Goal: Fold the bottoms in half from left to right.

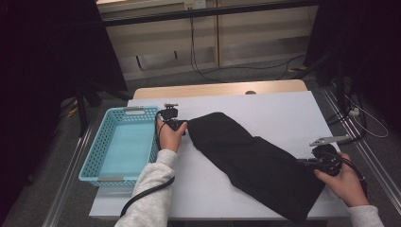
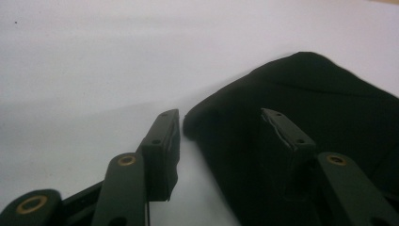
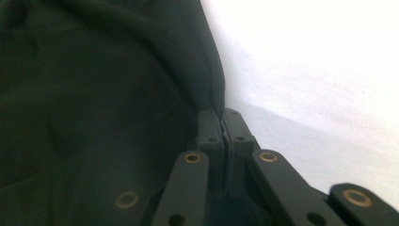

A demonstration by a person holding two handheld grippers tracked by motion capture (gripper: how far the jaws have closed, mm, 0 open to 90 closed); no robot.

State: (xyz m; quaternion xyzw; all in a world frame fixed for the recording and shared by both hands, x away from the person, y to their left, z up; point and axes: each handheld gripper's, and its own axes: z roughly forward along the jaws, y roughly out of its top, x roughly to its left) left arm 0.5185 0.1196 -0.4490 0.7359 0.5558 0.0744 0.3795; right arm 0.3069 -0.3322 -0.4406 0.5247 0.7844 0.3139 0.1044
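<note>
The black cloth (image 1: 255,163) lies spread on the white table (image 1: 283,113), running from the middle toward the near right corner. Your left claw (image 1: 182,125) is at the far left end of the cloth, just beside the blue basket (image 1: 90,156). In the left gripper view its jaws stand partly apart: one jaw is over the bare table, the other is over the cloth (image 2: 306,122), and the cloth's edge sits between them without being pressed. Your right claw (image 1: 302,163) is at the near right edge of the cloth. In the right gripper view its jaws are closed together on a fold of the cloth's edge (image 3: 207,84).

Your left hand (image 1: 169,135) reaches forward with the forearm in a grey sleeve (image 1: 151,189). Your right hand (image 1: 343,182) points the claw leftward, low over the table.

I cannot read any brand or writing.
</note>
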